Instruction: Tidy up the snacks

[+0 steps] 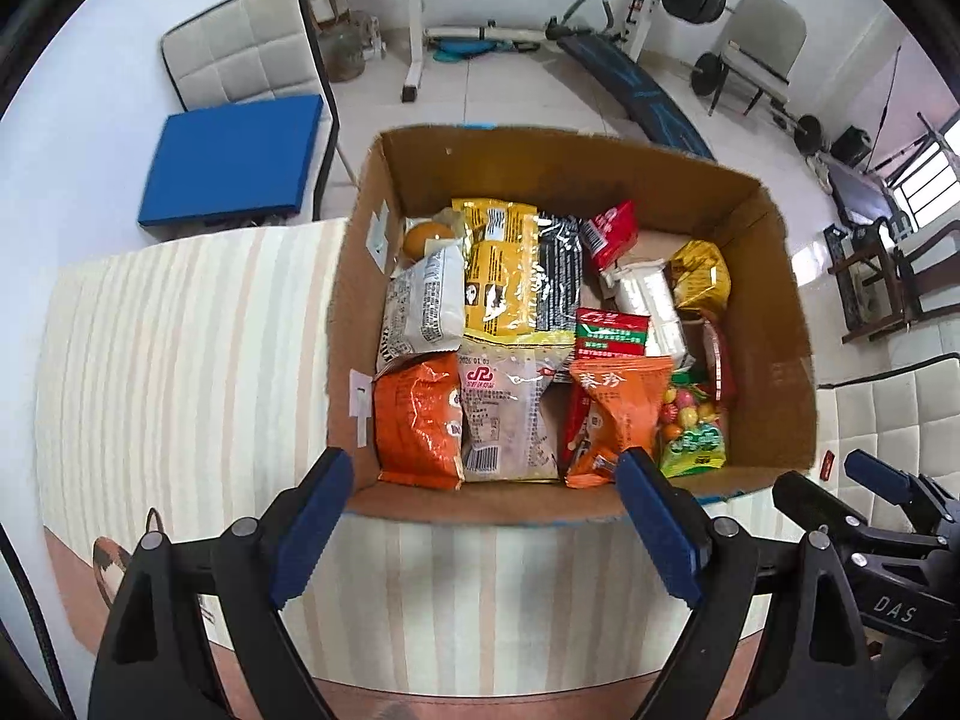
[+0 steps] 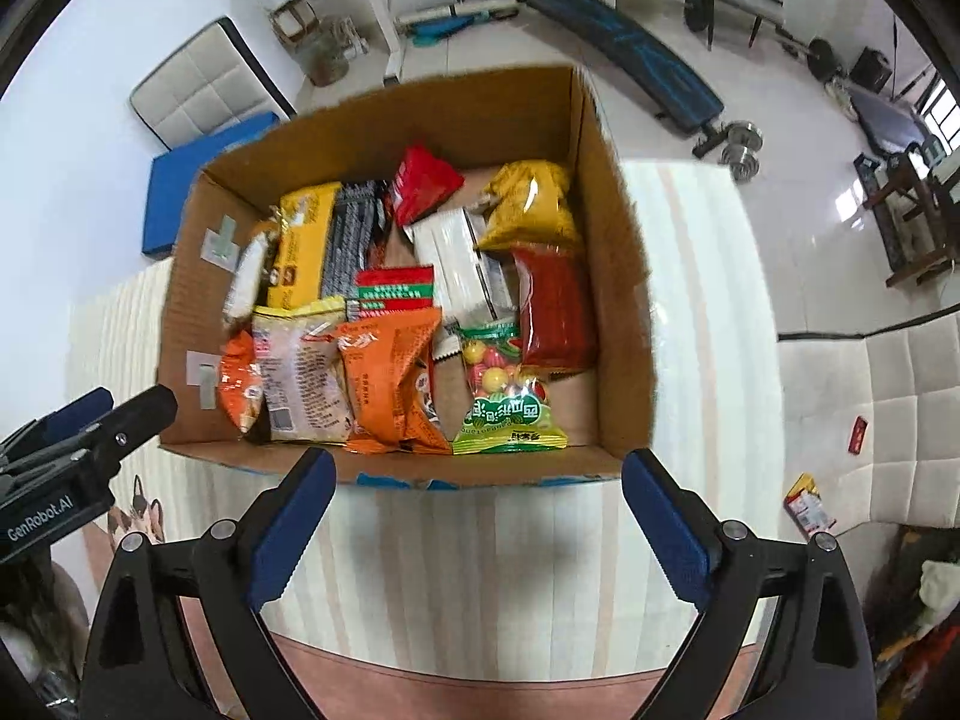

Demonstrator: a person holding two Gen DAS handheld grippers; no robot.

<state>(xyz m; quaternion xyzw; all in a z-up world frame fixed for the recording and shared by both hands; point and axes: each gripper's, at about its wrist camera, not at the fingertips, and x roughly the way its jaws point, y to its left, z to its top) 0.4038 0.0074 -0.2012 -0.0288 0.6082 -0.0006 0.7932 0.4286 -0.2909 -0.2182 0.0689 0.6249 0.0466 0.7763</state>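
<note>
A cardboard box (image 1: 540, 156) (image 2: 420, 114) stands open on the striped table, filled with snack packets. Along its near side lie an orange packet (image 1: 414, 426), a translucent packet (image 1: 510, 420), a second orange packet (image 1: 618, 408) (image 2: 390, 378) and a green bag of coloured candy (image 1: 690, 432) (image 2: 510, 402). Further back are a yellow packet (image 1: 498, 276) and a red packet (image 2: 555, 312). My left gripper (image 1: 486, 462) hangs open above the box's near rim, with nothing between its fingers. My right gripper (image 2: 480, 459) is likewise open and empty over the near rim, to the right of the left one.
The striped tablecloth (image 1: 180, 330) extends left of the box and towards me. A chair with a blue cushion (image 1: 234, 162) stands beyond the table. A white padded seat (image 2: 900, 396) is at the right, with a loose snack packet (image 2: 807, 501) by it. Gym equipment fills the back.
</note>
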